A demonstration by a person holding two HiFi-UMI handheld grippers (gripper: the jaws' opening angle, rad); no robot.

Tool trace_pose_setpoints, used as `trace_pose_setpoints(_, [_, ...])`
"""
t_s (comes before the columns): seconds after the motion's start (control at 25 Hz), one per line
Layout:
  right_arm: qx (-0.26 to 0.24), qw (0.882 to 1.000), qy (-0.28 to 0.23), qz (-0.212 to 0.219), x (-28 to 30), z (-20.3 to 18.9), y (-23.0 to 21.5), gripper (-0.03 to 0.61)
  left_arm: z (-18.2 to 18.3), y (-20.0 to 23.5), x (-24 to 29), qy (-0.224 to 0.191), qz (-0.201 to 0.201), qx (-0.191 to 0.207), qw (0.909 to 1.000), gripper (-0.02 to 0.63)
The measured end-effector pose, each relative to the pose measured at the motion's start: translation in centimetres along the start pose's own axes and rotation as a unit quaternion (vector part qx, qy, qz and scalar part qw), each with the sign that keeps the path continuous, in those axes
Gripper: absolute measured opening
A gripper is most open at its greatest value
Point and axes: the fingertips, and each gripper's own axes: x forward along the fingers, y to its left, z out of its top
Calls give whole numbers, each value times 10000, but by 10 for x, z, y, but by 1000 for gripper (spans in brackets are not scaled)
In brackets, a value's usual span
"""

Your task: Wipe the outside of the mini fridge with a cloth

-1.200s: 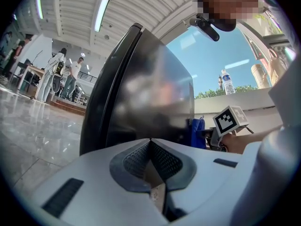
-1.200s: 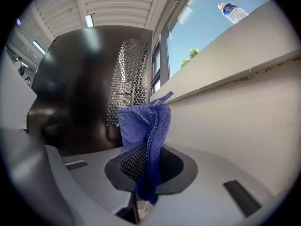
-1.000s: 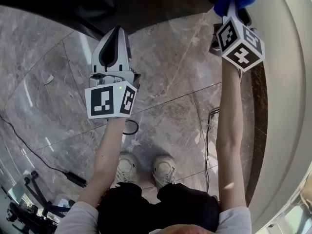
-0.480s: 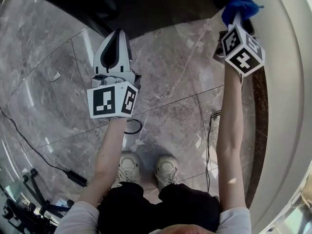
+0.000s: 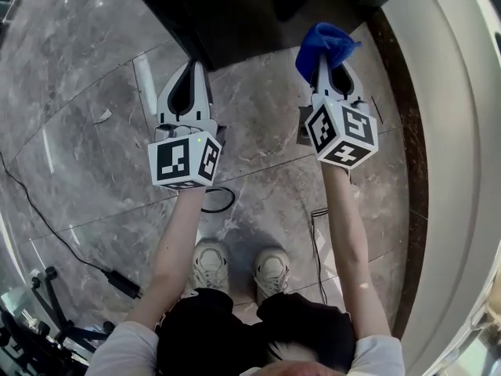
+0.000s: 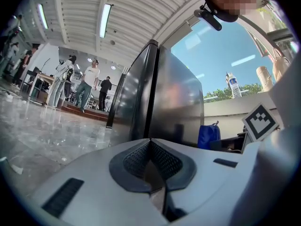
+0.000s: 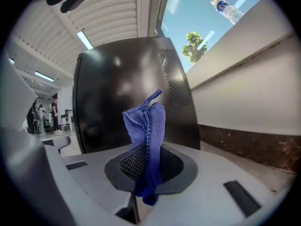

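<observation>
Nothing readable here. Mini fridge [image 7: 127, 93]: no brand or label you can make out. Your left gripper [image 5: 190, 67] and right gripper [image 5: 327, 59] carry only black-and-white square marker patterns, no letters or digits. Bottle [image 7: 226, 11]: label too small to read.

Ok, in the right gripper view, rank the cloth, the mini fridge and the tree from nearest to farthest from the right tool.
1. Blue cloth, clamped between the jaws.
2. Mini fridge, just ahead, centre.
3. Tree, outdoors, upper right.
</observation>
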Motion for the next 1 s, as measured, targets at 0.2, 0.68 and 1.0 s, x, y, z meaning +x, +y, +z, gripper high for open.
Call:
trace_pose_setpoints(0.2, [-150,9957,193,891,0,-18,84,61,2,14,-11,-65,89,-32,9999,5])
trace_pose_setpoints(0.68, [-578,9778,444,1965,26,-60,207,61,-6,65,-18,-122,484,-234,9985,5])
trace_pose_setpoints(1.0, [-598,9775,406,1983,39,-64,205,61,-23,59,-8,-4,413,-338,9986,5])
